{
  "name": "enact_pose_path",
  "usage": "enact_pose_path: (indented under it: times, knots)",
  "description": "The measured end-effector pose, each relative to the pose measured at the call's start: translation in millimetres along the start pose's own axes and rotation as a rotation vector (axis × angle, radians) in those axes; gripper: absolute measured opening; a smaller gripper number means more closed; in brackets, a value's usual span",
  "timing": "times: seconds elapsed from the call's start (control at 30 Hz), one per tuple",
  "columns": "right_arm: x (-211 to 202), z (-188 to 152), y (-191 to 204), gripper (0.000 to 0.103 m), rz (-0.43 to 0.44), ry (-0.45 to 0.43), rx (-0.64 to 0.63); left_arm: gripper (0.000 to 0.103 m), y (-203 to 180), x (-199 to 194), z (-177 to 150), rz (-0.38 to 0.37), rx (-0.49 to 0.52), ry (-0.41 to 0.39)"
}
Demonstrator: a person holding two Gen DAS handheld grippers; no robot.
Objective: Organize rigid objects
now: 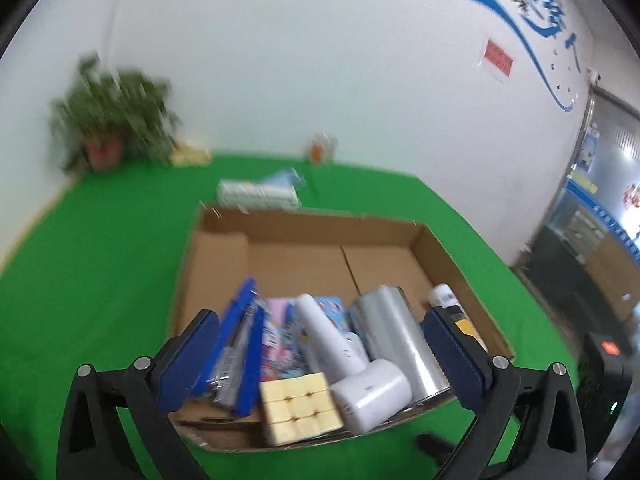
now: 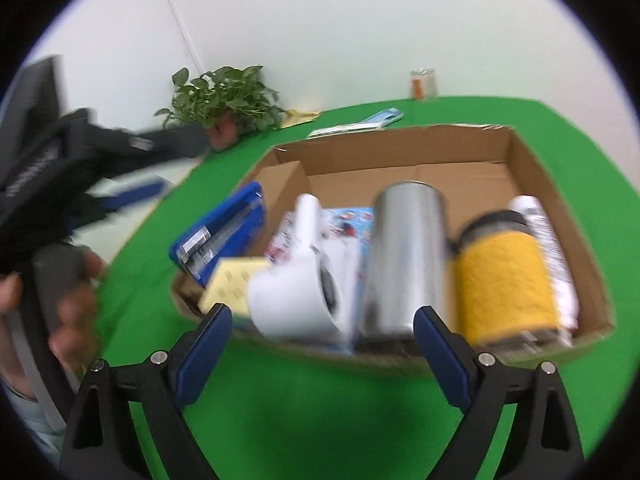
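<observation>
A shallow cardboard box [image 1: 304, 222] [image 2: 532, 168] lies on a green table. Its near end holds a blue stapler [image 1: 240, 344] [image 2: 224, 232], a pale yellow cube [image 1: 300, 408] [image 2: 236, 284], a white handheld device [image 1: 360, 376] [image 2: 296, 300], a silver cylinder [image 1: 400, 332] [image 2: 404, 256], a yellow-wrapped jar [image 2: 504, 284] and a white bottle [image 2: 548, 248]. My left gripper [image 1: 320, 344] is open and empty above the box's near end. My right gripper [image 2: 324, 340] is open and empty just before the box's near wall. The left gripper also shows at the left of the right wrist view [image 2: 132, 196].
A potted plant [image 1: 108, 120] [image 2: 224, 100] stands at the table's far corner by the wall. A small glass jar [image 1: 320, 148] [image 2: 424, 84] stands at the far edge. Flat packages [image 1: 260, 192] [image 2: 360, 124] lie behind the box. The box's far half shows bare cardboard.
</observation>
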State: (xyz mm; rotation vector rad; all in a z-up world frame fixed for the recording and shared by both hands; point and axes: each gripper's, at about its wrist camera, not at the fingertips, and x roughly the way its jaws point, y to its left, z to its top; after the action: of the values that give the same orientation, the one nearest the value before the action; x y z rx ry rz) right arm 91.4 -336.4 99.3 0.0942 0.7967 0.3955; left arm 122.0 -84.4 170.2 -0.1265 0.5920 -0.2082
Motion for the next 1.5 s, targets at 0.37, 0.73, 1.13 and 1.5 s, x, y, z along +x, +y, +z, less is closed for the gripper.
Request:
enact_pose_path:
  times: [0.37, 0.73, 1.13, 1.5]
  knots:
    - [-55, -70, -17, 0.092, -0.232, -0.091, -0.061, 0.103, -62, -63, -129, 0.145, 0.037, -0.04]
    - [-94, -76, -13, 0.092, -0.34, -0.245, -0.152, 0.103, -91, -71, -150, 0.165, 0.039, -0.049]
    - [-98, -86, -12, 0.092, -0.326, -0.224, -0.163, 0.103, -91, -80, -159, 0.203, 0.028, -0.042]
    - [-98, -89, -17, 0.092, -0.346, -0.198, -0.151, 0.103, -95, -72, -165, 0.177, 0.021, -0.002]
